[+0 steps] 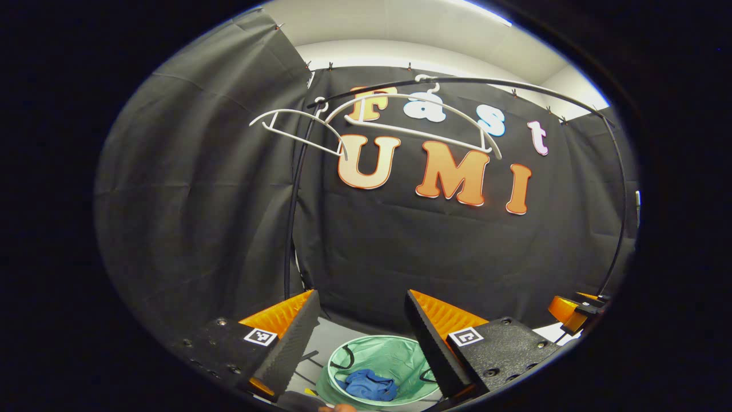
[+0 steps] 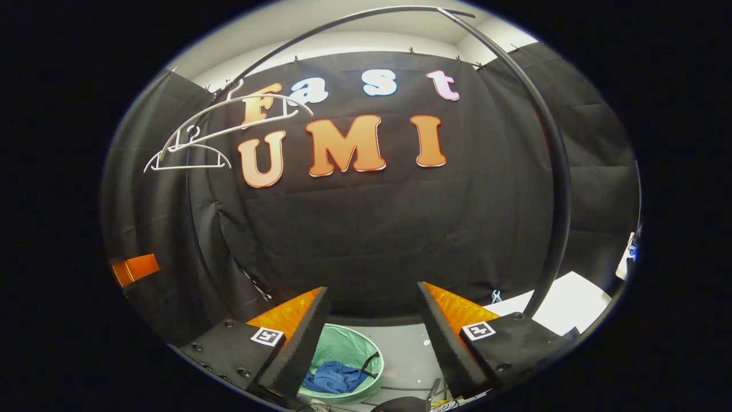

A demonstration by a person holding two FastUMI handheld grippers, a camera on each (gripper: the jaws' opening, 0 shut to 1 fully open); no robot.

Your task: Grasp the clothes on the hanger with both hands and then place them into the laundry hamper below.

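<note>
- Cloth (image 1: pixel 366 384), blue, lies crumpled inside the hamper (image 1: pixel 400 349), low and ahead of both tools; in the right gripper view it sits at (image 2: pixel 334 376), in the hamper (image 2: pixel 349 346).
- No clear long axis: it's a bunched heap, toward the hamper's near-left side.
- Two hangers (image 1: pixel 412 123) on the rail (image 1: pixel 514 86) are bare, high up and well apart from the hamper, so the drop looks done.
- Left gripper (image 1: pixel 362 337): jaws apart, nothing between them, hamper straight below the gap.
- Right gripper (image 2: pixel 372 337): jaws apart, empty; hamper below and slightly left of its gap.
- Left gripper looks the nearer, more squarely over the hamper.
- Room: open floor around the hamper; rail post (image 1: pixel 291 229) stands left of it, the rail's curved leg (image 2: pixel 557 200) right, both clear of a straight pull-back.
</note>
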